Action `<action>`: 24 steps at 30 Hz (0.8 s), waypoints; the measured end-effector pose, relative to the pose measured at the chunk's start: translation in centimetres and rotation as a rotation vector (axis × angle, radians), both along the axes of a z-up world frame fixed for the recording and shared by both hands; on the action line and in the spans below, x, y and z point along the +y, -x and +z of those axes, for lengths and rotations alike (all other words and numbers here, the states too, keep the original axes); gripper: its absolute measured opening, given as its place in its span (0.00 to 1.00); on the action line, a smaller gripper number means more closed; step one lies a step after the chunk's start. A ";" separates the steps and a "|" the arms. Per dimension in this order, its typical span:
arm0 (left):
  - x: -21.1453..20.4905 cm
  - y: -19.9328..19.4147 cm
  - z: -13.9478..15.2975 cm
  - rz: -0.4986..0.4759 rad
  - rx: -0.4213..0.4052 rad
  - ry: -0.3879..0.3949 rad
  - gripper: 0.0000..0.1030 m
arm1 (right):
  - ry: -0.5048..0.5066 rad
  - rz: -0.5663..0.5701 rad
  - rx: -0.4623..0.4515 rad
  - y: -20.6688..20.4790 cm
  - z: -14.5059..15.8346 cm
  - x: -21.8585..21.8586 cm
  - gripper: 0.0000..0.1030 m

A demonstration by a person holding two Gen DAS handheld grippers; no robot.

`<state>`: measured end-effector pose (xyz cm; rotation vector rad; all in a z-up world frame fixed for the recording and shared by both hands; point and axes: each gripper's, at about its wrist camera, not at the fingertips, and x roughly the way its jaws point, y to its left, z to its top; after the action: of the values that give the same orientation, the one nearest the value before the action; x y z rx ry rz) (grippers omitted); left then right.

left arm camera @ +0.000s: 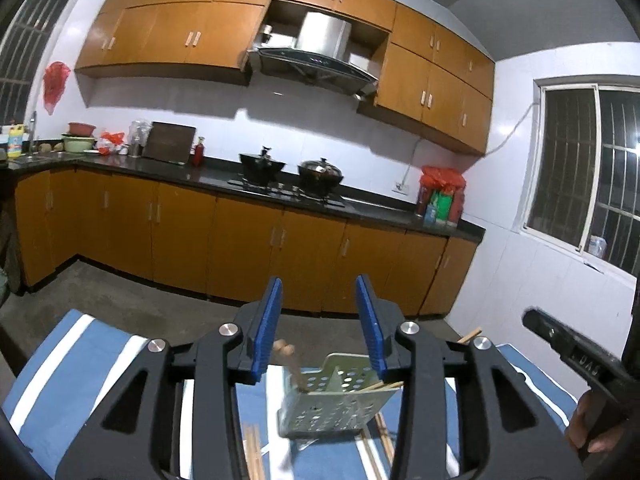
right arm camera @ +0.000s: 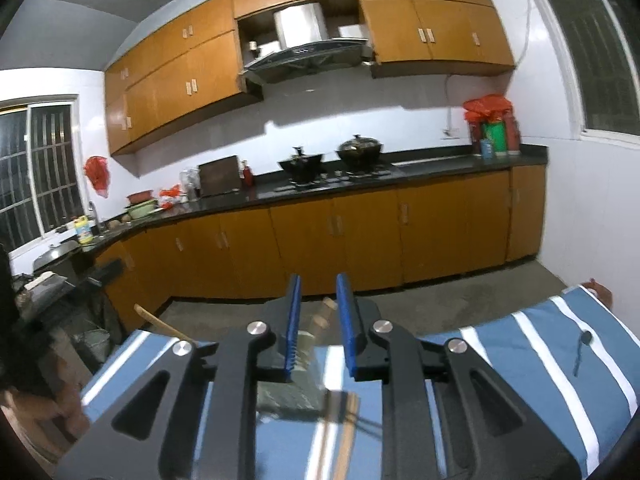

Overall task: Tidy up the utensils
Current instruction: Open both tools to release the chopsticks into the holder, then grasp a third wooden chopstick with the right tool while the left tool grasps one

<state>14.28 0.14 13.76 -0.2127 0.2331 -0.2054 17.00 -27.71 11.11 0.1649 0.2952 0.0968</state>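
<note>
A perforated metal caddy [left arm camera: 336, 400] was seen on the striped cloth [left arm camera: 80, 360], just beyond the left gripper [left arm camera: 320, 320], whose jaws were spread wide and held nothing. Some chopsticks [left arm camera: 384, 386] were already lodged in it; others [left arm camera: 252, 452] lay loose on the near cloth. The right gripper [right arm camera: 318, 320] was set narrower, also empty. A spoon [right arm camera: 582, 350] lay far right. Gathering was judged under way; a loose utensil would next have to be pinched and dropped in
</note>
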 end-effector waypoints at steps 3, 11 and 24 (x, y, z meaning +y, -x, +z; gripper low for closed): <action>1.7 1.2 -1.4 0.066 0.038 -0.027 0.42 | 0.015 -0.046 0.072 0.7 -3.0 -1.5 0.20; 4.1 1.3 -10.5 0.141 0.299 -0.144 0.42 | 0.036 -0.006 0.406 -0.2 -14.8 -1.1 0.20; 2.6 2.0 -19.4 0.045 0.552 -0.161 0.40 | 0.014 0.092 0.582 0.1 -21.4 2.0 0.16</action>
<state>12.32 2.74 -5.67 -0.1106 0.7896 -0.0779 16.85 -25.71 -10.27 0.1637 0.8841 0.1367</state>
